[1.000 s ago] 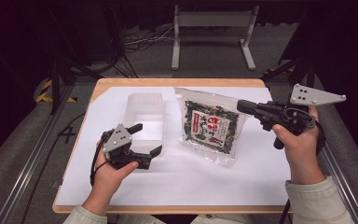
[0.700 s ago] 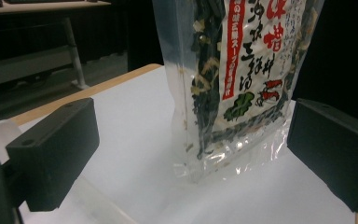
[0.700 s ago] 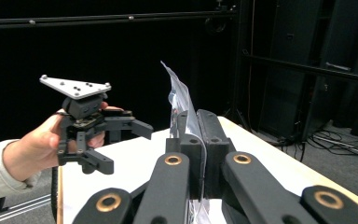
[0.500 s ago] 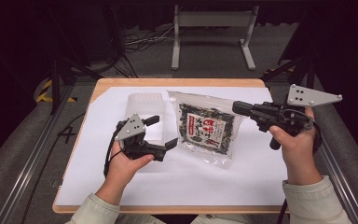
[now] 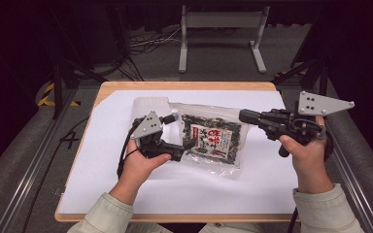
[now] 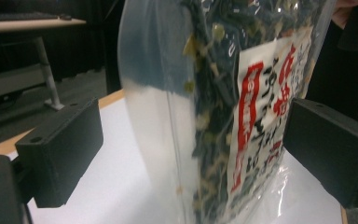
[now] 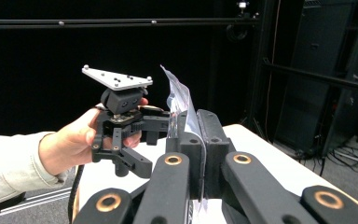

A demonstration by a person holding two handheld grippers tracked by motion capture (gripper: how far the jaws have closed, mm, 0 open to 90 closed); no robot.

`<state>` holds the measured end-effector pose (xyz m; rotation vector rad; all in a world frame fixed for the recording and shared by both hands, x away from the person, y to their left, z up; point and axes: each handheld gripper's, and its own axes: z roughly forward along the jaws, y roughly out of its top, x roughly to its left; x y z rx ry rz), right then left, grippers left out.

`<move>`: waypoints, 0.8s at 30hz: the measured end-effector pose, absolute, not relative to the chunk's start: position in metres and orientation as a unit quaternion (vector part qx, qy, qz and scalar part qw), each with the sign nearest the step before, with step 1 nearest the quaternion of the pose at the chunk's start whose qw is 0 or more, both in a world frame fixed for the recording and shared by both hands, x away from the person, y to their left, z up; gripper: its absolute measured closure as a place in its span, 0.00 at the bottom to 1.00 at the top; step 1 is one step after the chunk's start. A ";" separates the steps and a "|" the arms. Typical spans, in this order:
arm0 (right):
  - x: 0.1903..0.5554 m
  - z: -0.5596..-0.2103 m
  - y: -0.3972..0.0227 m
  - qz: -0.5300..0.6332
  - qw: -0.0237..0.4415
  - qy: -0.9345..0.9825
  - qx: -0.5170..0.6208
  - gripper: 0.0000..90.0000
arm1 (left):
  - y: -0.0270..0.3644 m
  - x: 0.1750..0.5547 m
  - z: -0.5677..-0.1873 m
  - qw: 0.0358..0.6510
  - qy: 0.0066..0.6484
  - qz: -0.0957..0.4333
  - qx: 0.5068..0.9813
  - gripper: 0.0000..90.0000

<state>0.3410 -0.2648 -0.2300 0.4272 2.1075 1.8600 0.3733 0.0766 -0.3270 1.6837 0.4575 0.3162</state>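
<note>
— Where's the seaweed bag (image 5: 212, 141) right now?

— Over the middle of the white sheet (image 5: 102, 165) that covers the table (image 5: 184, 86), closer to the far edge than to the near one. Its right edge is pinched in the right gripper (image 5: 245, 116), whose jaws are pressed together on the clear plastic; in the right gripper view the film (image 7: 179, 105) sticks up out of the closed jaws.

— And the left gripper (image 5: 177, 133)?

— Spread wide. In the left gripper view the bag (image 6: 223, 107) stands on edge between the two black jaws, with daylight on both sides, so neither pad touches it. From above, that gripper sits at the bag's left edge, with the clear tub (image 5: 150, 104) just behind it toward the far left corner of the sheet.

— So what does the next move hang on?

— On the bag lying straight ahead of the left jaws, edge-on, its long axis running away from that camera. I'd judge the left hand (image 5: 138, 167) needs only to close, provided the film stays centred in the gap; it looks a bit nearer the far jaw.

— Which hand is nearer the bag?

— The right already has it. The left is right alongside, not yet gripping.
</note>
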 end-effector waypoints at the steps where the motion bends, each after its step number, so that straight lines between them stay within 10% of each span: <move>1: 0.341 -0.230 -0.264 0.648 0.148 0.733 0.146 1.00 | 0.075 0.373 -0.327 0.633 0.199 0.134 0.736 0.07; 10: 0.341 -0.234 -0.263 0.649 0.147 0.733 0.140 1.00 | 0.065 0.374 -0.325 0.650 0.191 0.146 0.721 0.06; 24: 0.345 -0.241 -0.266 0.655 0.148 0.727 0.144 1.00 | 0.059 0.372 -0.325 0.668 0.141 0.101 0.723 0.41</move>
